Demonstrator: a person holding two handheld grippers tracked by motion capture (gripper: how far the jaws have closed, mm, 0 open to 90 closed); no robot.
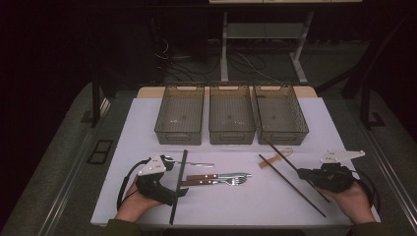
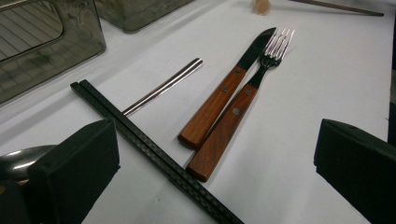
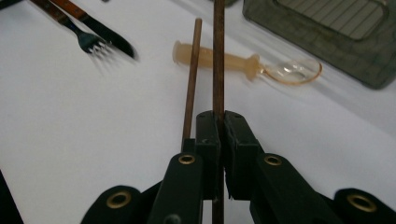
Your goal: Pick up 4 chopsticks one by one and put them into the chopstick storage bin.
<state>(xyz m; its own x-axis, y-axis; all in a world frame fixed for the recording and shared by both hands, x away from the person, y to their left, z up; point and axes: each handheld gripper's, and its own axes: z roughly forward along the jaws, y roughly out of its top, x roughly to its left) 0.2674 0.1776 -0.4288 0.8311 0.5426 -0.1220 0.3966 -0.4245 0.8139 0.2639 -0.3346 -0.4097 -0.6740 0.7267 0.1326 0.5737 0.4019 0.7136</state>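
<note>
A: Where is the brown chopstick [image 3: 218, 56] lying?
B: At centre frame, running upward; the right gripper [image 3: 219, 126] is pinching it between pressed jaws.
A: And beside it?
B: A second brown chopstick [image 3: 191, 79] is crossing an amber spoon [image 3: 252, 65].
A: The left gripper [image 1: 169, 189]?
B: At lower left, jaws spreading wide over the black chopsticks [image 2: 154, 154], gripping nothing.

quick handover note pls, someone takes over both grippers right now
Right gripper: jaws shut on one brown chopstick; its twin lies loose beside it.
Left gripper: jaws open, holding nothing, over the black chopsticks.
On the table: knife, fork, metal spoon, clear plastic spoon.
Done: nothing binned; three bins sit empty.
Left: probably sorting all the cutlery into them.
</note>
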